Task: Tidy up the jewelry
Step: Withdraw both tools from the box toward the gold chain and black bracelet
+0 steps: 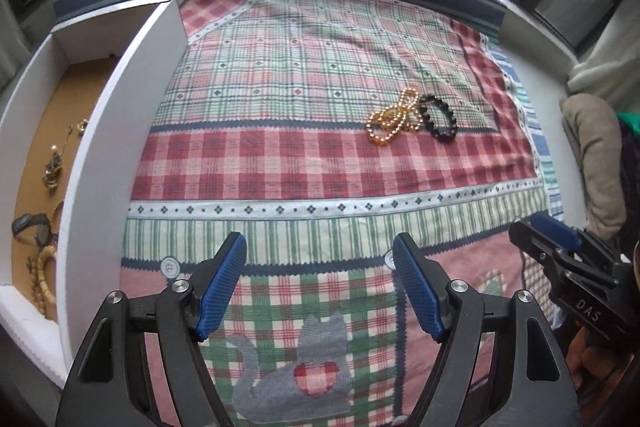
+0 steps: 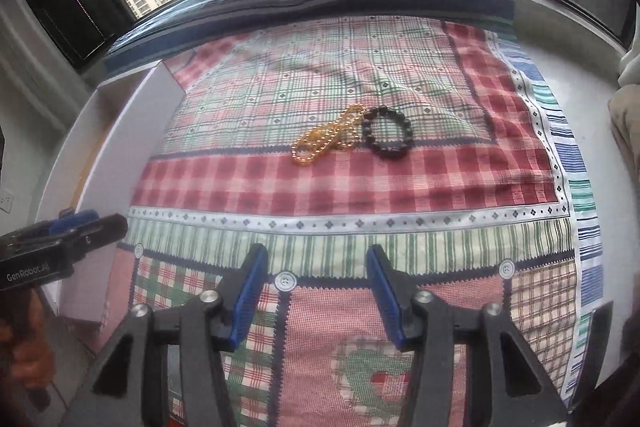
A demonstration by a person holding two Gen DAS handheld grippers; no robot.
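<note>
A gold bead necklace [image 1: 394, 123] [image 2: 326, 139] lies bunched on the checked cloth [image 1: 300, 163] [image 2: 360, 179]. A black bead bracelet [image 1: 438, 119] [image 2: 386, 133] lies touching its right side. My left gripper [image 1: 320, 263] is open and empty, hovering over the cloth's near part, well short of both pieces. My right gripper [image 2: 316, 269] is open and empty, also short of them. A white box [image 1: 96, 131] [image 2: 120, 147] with a brown floor stands left of the cloth. It holds several jewelry pieces, among them a watch [image 1: 30, 225] and a cream bead bracelet [image 1: 42, 273].
The cloth covers a white sill below a window. A beige cushion [image 1: 596, 163] lies at the right edge. The right gripper's body shows in the left wrist view [image 1: 568, 259]. The left gripper's body shows in the right wrist view [image 2: 60, 235].
</note>
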